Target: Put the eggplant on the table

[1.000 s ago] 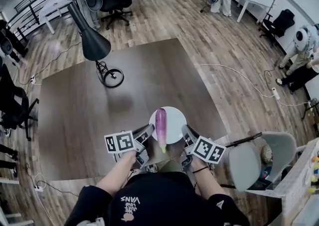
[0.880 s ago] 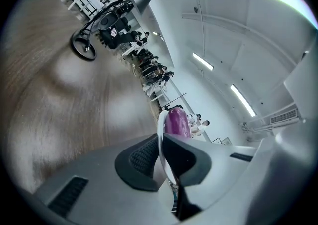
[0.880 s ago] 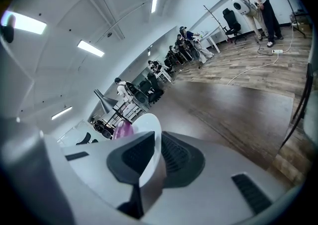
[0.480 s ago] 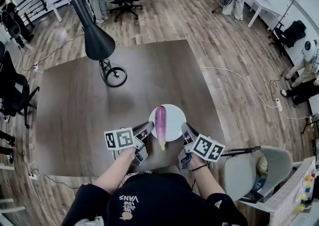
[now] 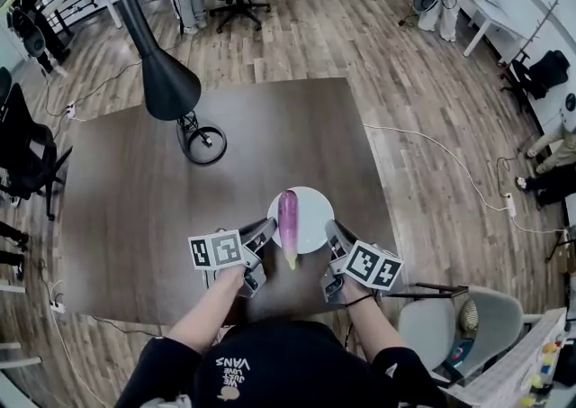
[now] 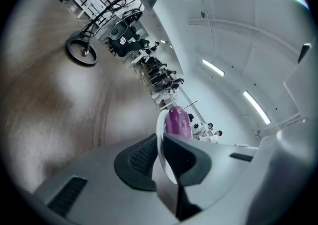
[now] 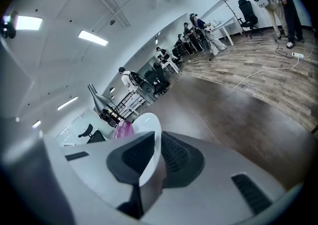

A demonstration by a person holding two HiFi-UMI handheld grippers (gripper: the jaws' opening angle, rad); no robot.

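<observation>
Eggplant (image 5: 288, 224): not yet on bare table (image 5: 135, 208), which spreads beneath and ahead of both claws. Rides on plate (image 5: 315, 210), pinched at opposite rims by left claw (image 5: 266, 233) and right claw (image 5: 332, 235), likely to keep it level. Lies lengthwise between claws, stem end nearest.

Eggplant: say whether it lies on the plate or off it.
On it: the eggplant lies lengthwise on the white plate, its green stem end overhanging the near rim.
</observation>
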